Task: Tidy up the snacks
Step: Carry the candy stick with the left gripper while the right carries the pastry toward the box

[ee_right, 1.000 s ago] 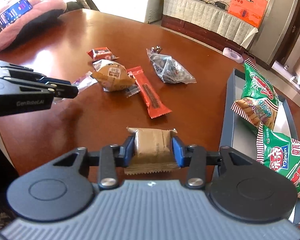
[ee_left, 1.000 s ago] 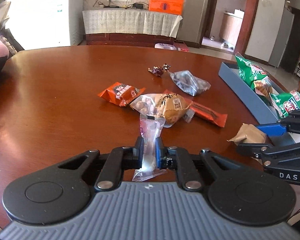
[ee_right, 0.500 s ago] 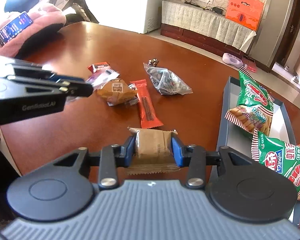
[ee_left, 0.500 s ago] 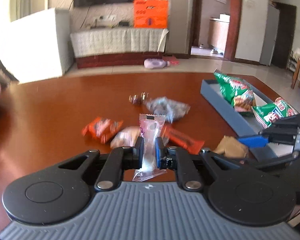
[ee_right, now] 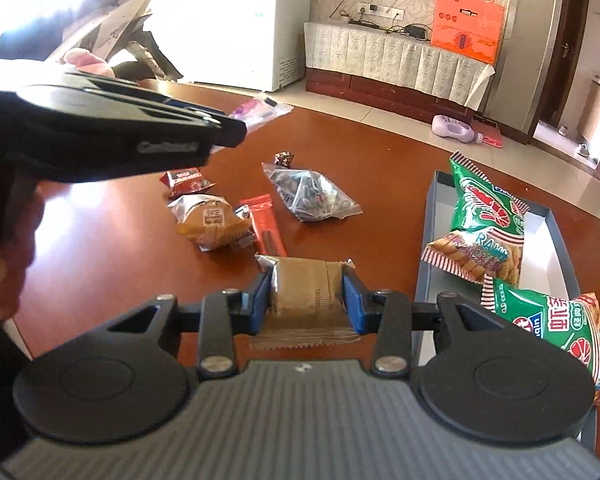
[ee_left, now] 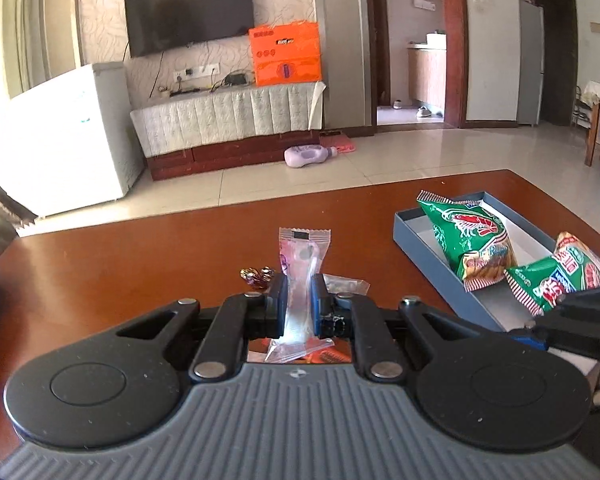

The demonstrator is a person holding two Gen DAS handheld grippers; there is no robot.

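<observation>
My left gripper (ee_left: 299,298) is shut on a clear pink snack packet (ee_left: 302,256), held upright well above the brown table (ee_left: 120,256); the packet also shows in the right wrist view (ee_right: 260,114). My right gripper (ee_right: 308,294) is shut on a brown wrapped snack (ee_right: 306,290), just left of the grey-blue tray (ee_right: 430,240). The tray (ee_left: 432,264) holds two green cracker bags (ee_right: 488,216) (ee_right: 556,328).
On the table lie a bun in a clear bag (ee_right: 210,222), an orange bar (ee_right: 266,228), a small red packet (ee_right: 186,180), a clear bag of dark pieces (ee_right: 308,196) and a foil candy (ee_right: 285,158). The left gripper body (ee_right: 112,132) hangs over the table's left side.
My left gripper has risen and moved toward the tray with the pink packet. My right gripper has lifted a little with the brown snack and stays beside the tray.
</observation>
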